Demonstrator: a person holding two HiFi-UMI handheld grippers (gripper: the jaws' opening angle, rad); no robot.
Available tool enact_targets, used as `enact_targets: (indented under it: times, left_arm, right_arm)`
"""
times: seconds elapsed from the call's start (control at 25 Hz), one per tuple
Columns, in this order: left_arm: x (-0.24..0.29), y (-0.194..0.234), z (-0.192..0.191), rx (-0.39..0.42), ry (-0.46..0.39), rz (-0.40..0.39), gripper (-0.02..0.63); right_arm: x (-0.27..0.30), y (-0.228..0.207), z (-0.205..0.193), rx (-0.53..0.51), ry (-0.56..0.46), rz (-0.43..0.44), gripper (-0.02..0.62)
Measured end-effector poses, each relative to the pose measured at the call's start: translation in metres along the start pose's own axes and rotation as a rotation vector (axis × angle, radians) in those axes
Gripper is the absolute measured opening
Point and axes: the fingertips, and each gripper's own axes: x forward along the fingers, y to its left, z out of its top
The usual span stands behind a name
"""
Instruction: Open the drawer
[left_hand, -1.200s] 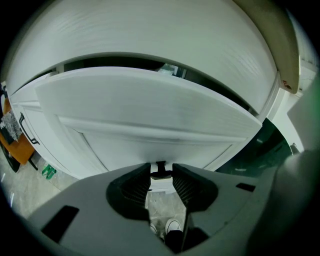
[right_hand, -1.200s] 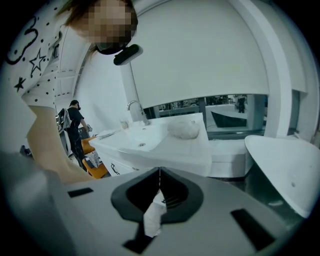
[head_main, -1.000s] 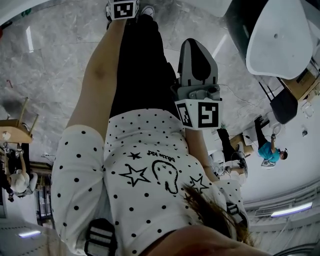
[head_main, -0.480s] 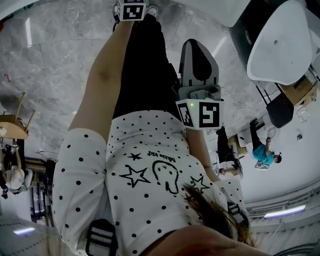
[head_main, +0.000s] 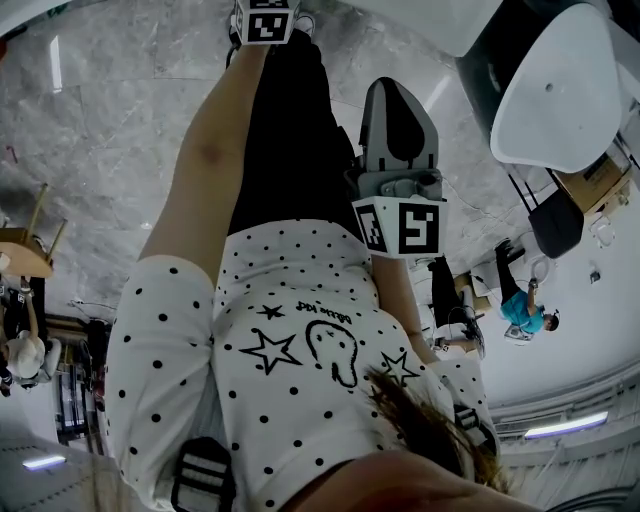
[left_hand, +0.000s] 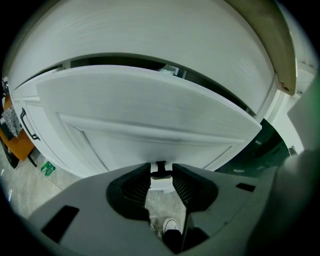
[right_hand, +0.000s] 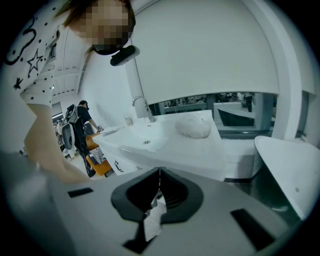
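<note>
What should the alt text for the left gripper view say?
The left gripper is closed on the small dark handle of a white drawer. A dark gap shows above the drawer's front panel.

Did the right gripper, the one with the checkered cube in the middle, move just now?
No. The right gripper holds the same spot, its cube just above the dotted shirt's hem beside the black trouser leg.

White drawer (left_hand: 150, 110), black handle (left_hand: 161, 169)
</note>
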Motion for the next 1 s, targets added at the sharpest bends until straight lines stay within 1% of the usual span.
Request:
enact_targets:
  times: [0.12, 0.4, 0.56, 0.8, 1.0]
  left_arm:
    - [0.002, 0.001, -0.013, -0.007, 0.03, 0.0, 0.138]
    - [-0.002, 0.001, -0.01, -0.01, 0.007, -0.001, 0.138]
    - [-0.002, 0.0, -0.016, -0.018, 0.023, -0.008, 0.137]
    - [-0.005, -0.002, -0.012, -0.012, 0.004, 0.0, 0.137]
    - [-0.009, 0.0, -0.018, -0.014, 0.008, -0.005, 0.137]
  right_arm:
    - [-0.001, -0.001, 0.001, -0.002, -0.002, -0.002, 0.014]
    - [-0.002, 0.0, 0.0, -0.008, 0.002, 0.005, 0.014]
    - [-0.002, 0.001, -0.002, -0.012, 0.004, 0.007, 0.014]
    - [-0.002, 0.001, 0.0, -0.014, 0.002, 0.012, 0.014]
    - [-0.001, 0.006, -0.001, -0.02, 0.003, 0.016, 0.014]
